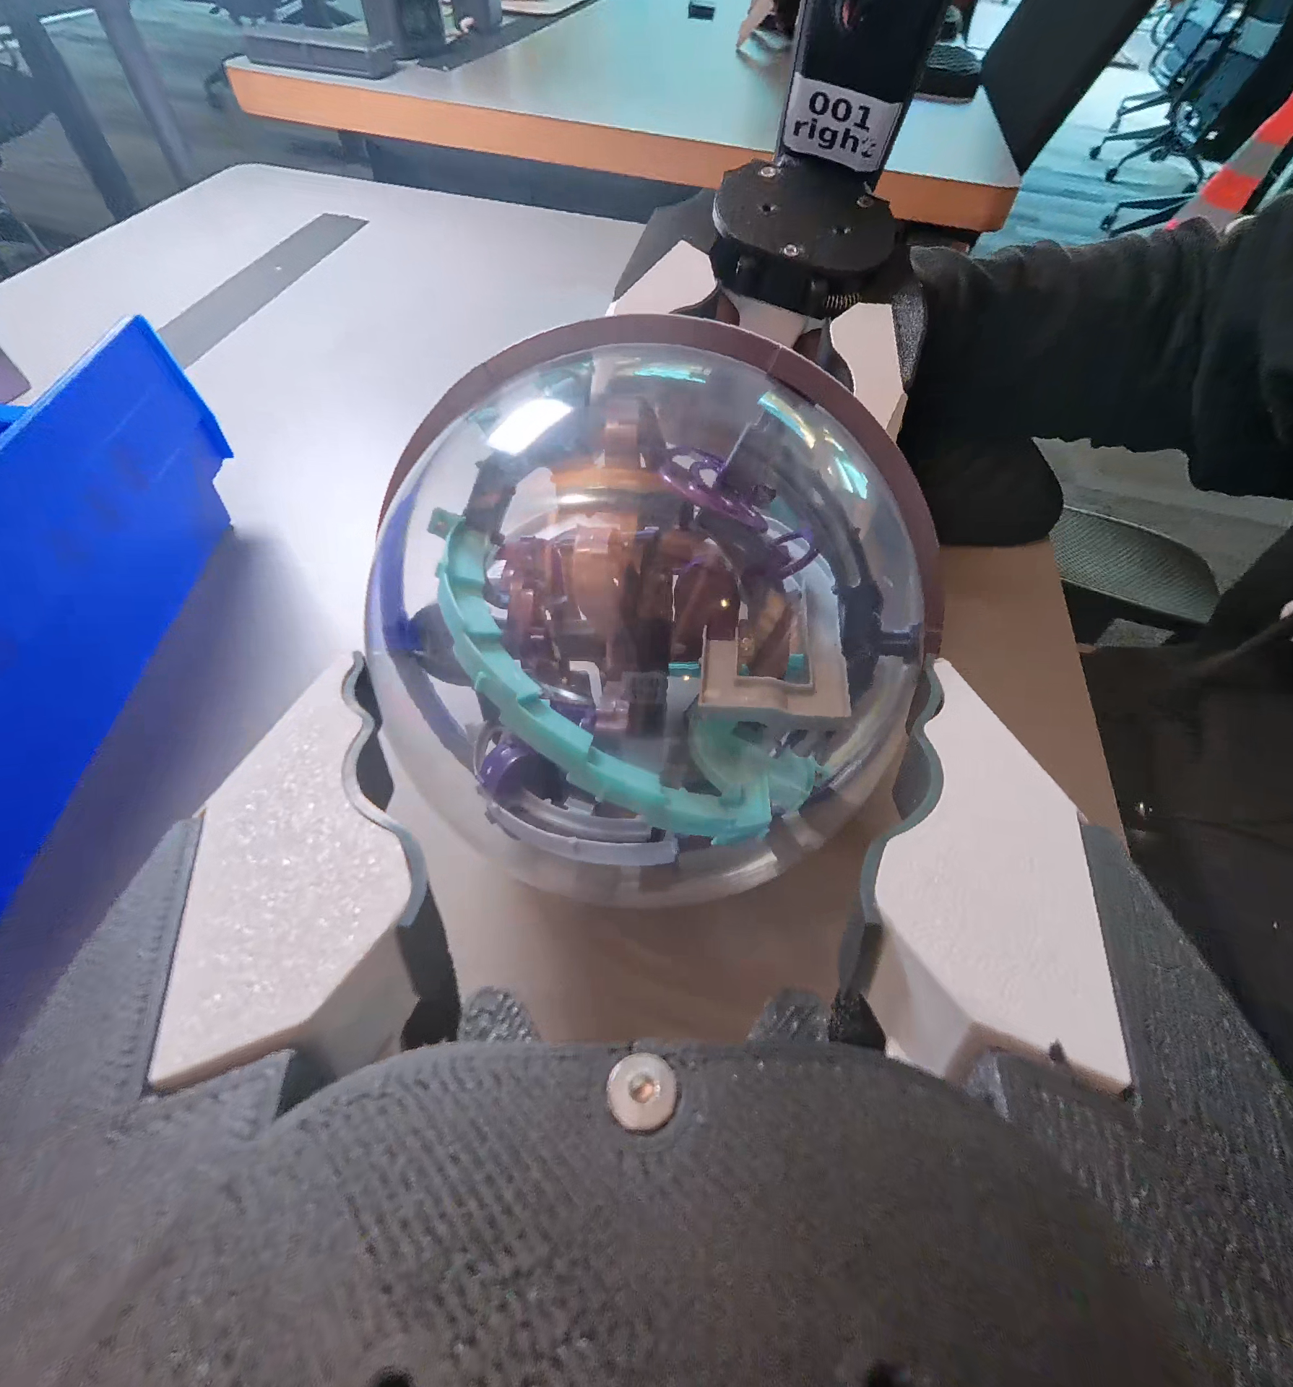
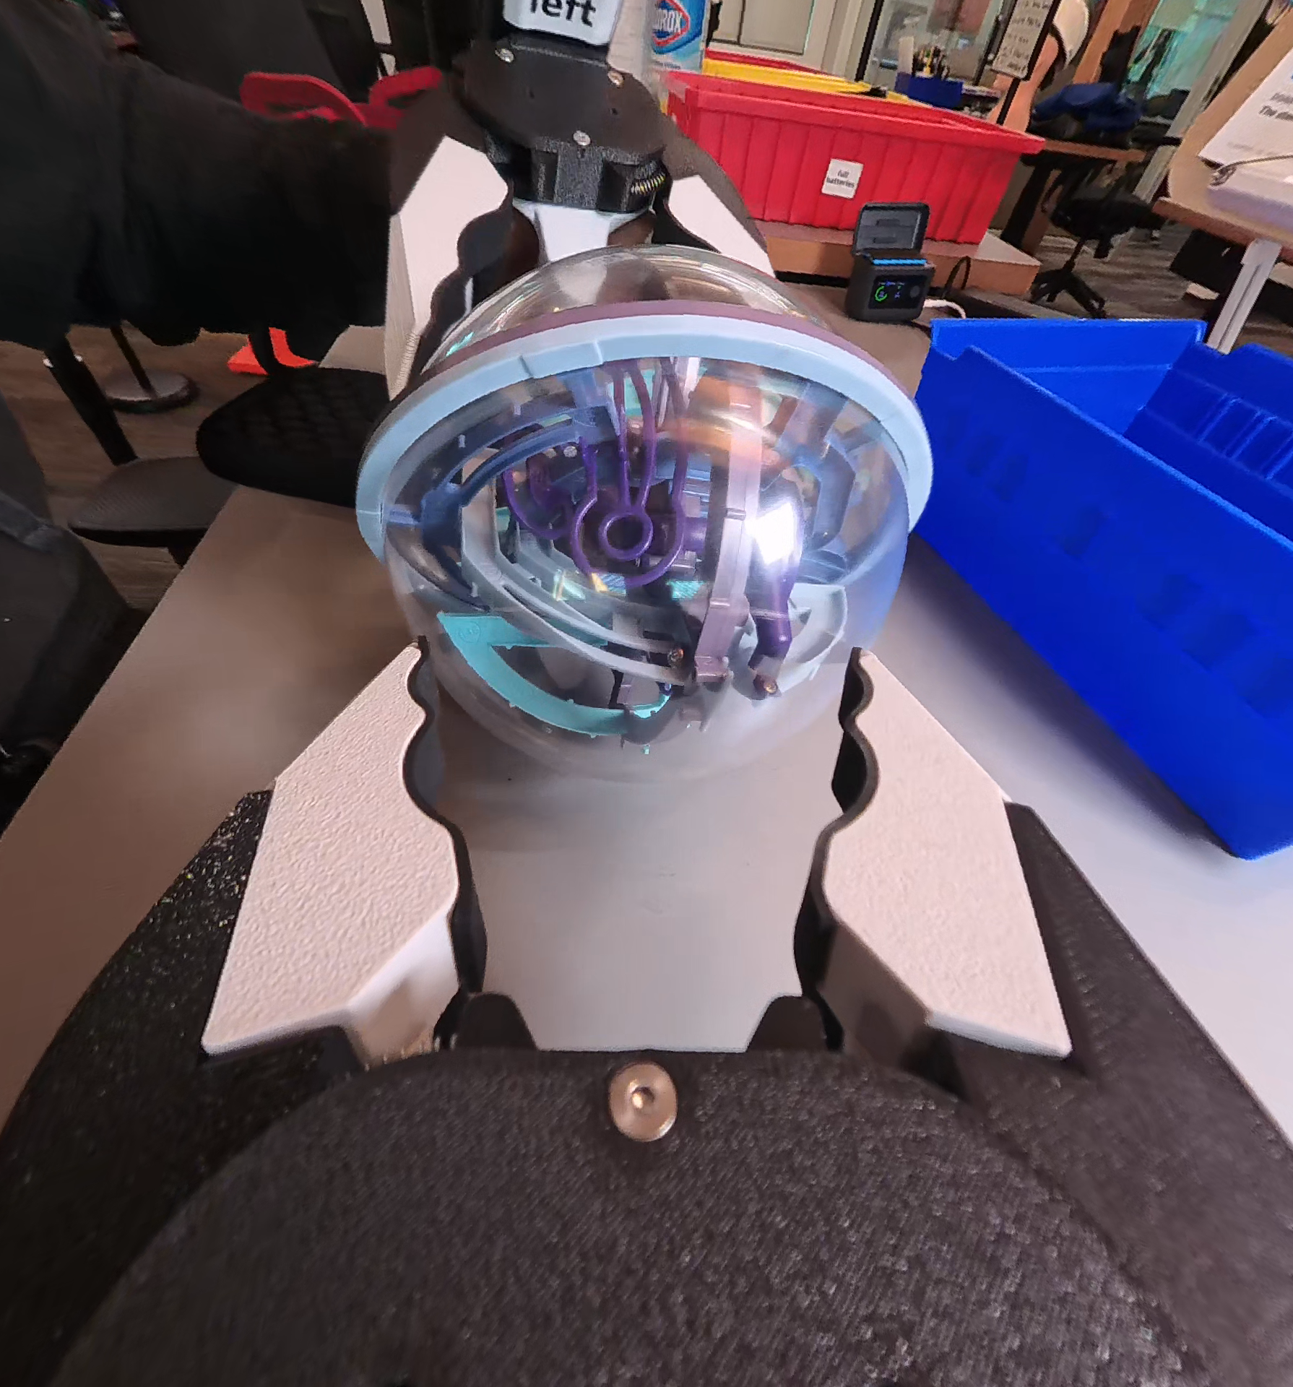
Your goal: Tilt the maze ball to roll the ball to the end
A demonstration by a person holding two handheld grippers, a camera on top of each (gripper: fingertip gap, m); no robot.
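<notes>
- the maze ball [image 1: 651, 600], a clear sphere with teal, purple and brown tracks inside and a band around its middle, sat between the two hand-held grippers, which faced each other from opposite sides over the pale worktop [image 1: 291, 375].
- the left hand-held gripper [image 1: 640, 720] stood wide apart, and the near half of the sphere filled the space between its two fingers; their wavy dark pads [image 1: 362, 720] lay against the shell on both sides, so it appeared to be clamped on the ball.
- the right hand-held gripper [image 2: 632, 698] was likewise spread wide around the opposite half, its pads [image 2: 854, 698] touching the shell at either flank, which looked like a firm grasp too.
- beyond each gripper's fingertips the other gripper's body showed, just behind the far side of the sphere, with a dark sleeve [image 1: 1116, 360] beside it.
- a blue bin [image 1: 65, 563] stood to the left of the left gripper, near the ball but apart from it.
- the small rolling ball could not be picked out with certainty among the tracks.
- in judgement, the step in hand was tilting the sphere; doing it well called for both grippers turning together as one, slowly, with even squeeze so the smooth shell did not slip.
- small tilts and pauses seemed wiser than big swings, since a fast roll could throw the ball off its track.
</notes>
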